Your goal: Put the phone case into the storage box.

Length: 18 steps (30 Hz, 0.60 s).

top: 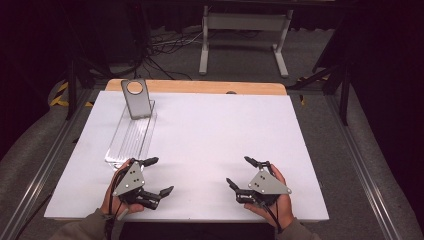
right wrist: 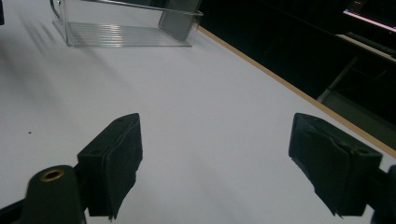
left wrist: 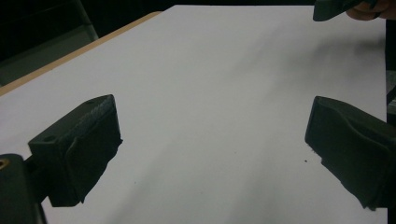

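Both sets of tongs rest low at the near edge of the white surface (top: 215, 130), each with its jaws spread wide and nothing between them. The left tongs (top: 159, 176) sit just in front of the near end of a clear plastic tray (top: 131, 137), jaws pointing toward the middle of the surface. The right tongs (top: 241, 172) lie well apart from the tray, angled toward it, so the tray (right wrist: 123, 25) and the grey plate with a round hole (right wrist: 179, 21) appear at the top of the right gripper view.

The tray runs away from the person along the left side, and the grey plate (top: 135, 98) stands tilted in its far end, leaning back.

The work in hand looks like a reach toward the tray or the plate, and nothing is gripped yet. The left tongs are the natural choice, being nearest. To do it well, turn them toward the tray first, keep the jaws wide until they straddle the plate's edge, and close on the flat faces rather than the thin tray wall, which may slide or tip under a sideways push.
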Each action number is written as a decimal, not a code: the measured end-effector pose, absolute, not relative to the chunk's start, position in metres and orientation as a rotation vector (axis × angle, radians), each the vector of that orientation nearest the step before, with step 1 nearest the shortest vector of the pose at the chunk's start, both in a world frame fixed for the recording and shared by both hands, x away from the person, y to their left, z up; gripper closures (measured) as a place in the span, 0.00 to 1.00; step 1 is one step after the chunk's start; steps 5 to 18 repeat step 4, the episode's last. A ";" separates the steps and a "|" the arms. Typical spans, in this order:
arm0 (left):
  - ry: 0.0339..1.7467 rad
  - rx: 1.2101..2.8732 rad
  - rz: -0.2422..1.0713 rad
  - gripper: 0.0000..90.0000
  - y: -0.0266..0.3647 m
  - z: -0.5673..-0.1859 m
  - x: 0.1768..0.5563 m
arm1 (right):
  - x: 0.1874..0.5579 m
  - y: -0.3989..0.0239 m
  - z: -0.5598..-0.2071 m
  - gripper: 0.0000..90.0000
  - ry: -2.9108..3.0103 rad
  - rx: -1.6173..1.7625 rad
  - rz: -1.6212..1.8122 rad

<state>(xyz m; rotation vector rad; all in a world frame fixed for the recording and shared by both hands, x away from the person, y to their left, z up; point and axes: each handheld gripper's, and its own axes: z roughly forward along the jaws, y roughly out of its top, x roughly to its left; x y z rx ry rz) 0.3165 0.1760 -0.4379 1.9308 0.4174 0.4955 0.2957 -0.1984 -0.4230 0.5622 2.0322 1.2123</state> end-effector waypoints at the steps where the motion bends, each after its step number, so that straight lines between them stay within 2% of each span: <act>1: 0.420 1.930 0.492 0.04 0.176 -0.438 0.317 | 0.296 -0.199 -0.423 0.20 2.033 0.561 1.211; 18: 0.422 1.933 0.490 0.04 0.175 -0.439 0.317 | 0.296 -0.199 -0.423 0.20 2.030 0.572 1.219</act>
